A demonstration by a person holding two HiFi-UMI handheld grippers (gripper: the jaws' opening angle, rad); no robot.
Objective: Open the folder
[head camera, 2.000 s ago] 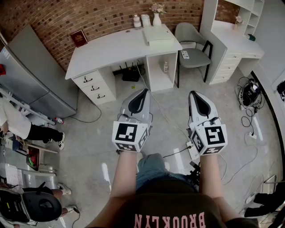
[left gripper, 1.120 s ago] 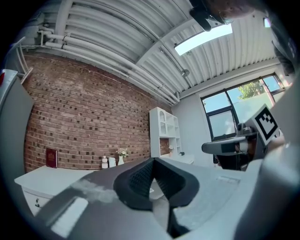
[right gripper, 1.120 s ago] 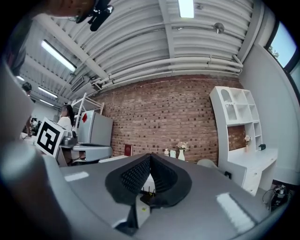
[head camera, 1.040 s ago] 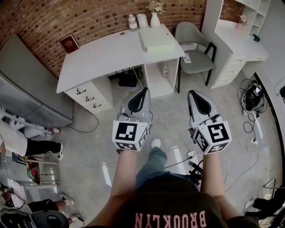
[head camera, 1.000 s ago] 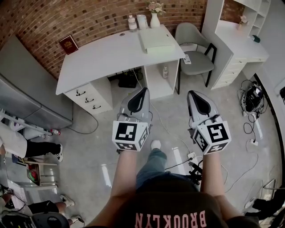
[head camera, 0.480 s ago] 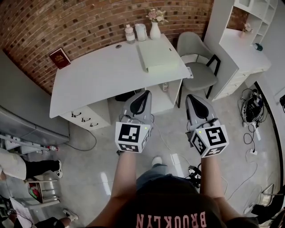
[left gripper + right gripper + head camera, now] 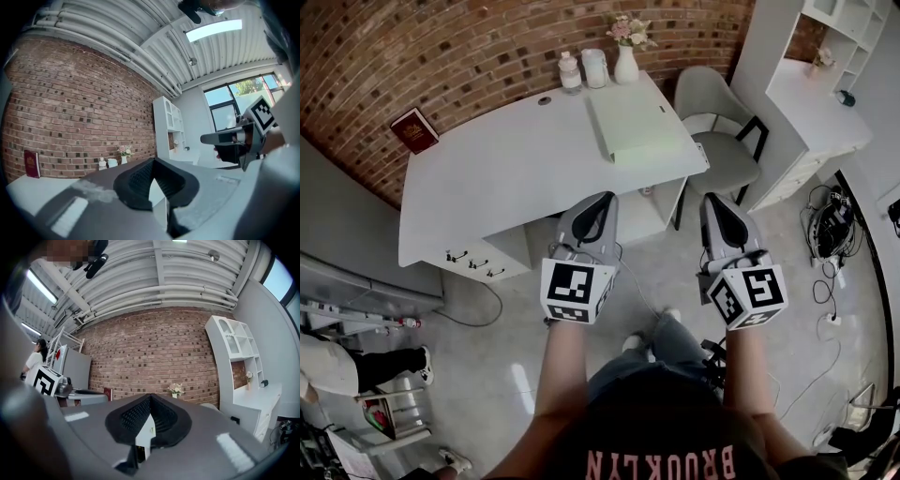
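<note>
A pale green folder (image 7: 633,117) lies shut and flat on the right part of the white desk (image 7: 506,173) in the head view. My left gripper (image 7: 601,199) is held level in front of the desk's near edge, shut, with nothing between its jaws. To its right, my right gripper (image 7: 715,200) is also shut and empty, below the desk's right corner. Both are short of the folder and apart from it. In the left gripper view the pads (image 7: 140,180) meet at the tip; in the right gripper view the pads (image 7: 133,416) do the same.
A red book (image 7: 414,129) leans on the brick wall at the desk's back left. Two jars (image 7: 582,69) and a flower vase (image 7: 626,58) stand at the back. A grey chair (image 7: 717,141) sits right of the desk, beside a white shelf unit (image 7: 811,103). Cables (image 7: 825,234) lie on the floor.
The person has walked toward the desk, which now lies much nearer. Both grippers came forward with the person, side by side, and stayed shut.
</note>
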